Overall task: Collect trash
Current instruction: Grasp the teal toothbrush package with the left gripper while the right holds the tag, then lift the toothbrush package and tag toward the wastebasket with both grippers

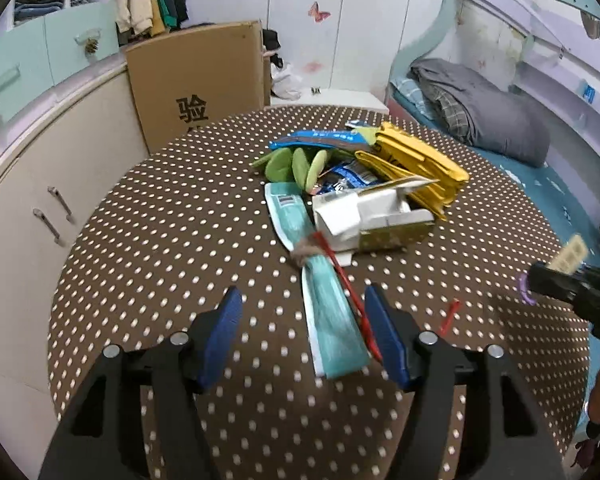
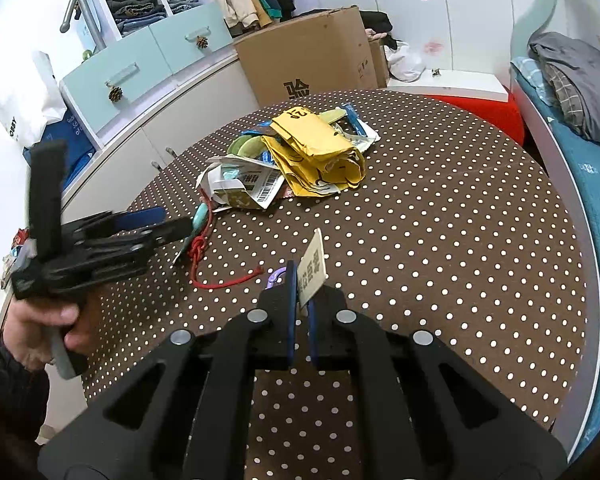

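A pile of trash lies on the brown dotted table (image 1: pixel 140 280): yellow packaging (image 1: pixel 416 160) (image 2: pixel 320 152), a torn white carton (image 1: pixel 372 216) (image 2: pixel 240 188), blue wrappers (image 1: pixel 320 140) and green pieces (image 1: pixel 296 164). A teal wrapper (image 1: pixel 332 320) and a red cord (image 1: pixel 352 292) (image 2: pixel 216 280) lie nearer. My left gripper (image 1: pixel 300 300) is open, its fingers on either side of the teal wrapper's near end. My right gripper (image 2: pixel 302 276) is shut on a small beige card (image 2: pixel 314 268) with a purple ring (image 2: pixel 274 276) beside it; the card also shows in the left wrist view (image 1: pixel 568 256).
A cardboard box (image 1: pixel 200 80) stands behind the table. White cabinets (image 1: pixel 40 200) run along the left. A bed with grey bedding (image 1: pixel 480 112) is at the right. A red stool (image 2: pixel 484 112) sits beyond the table's far edge.
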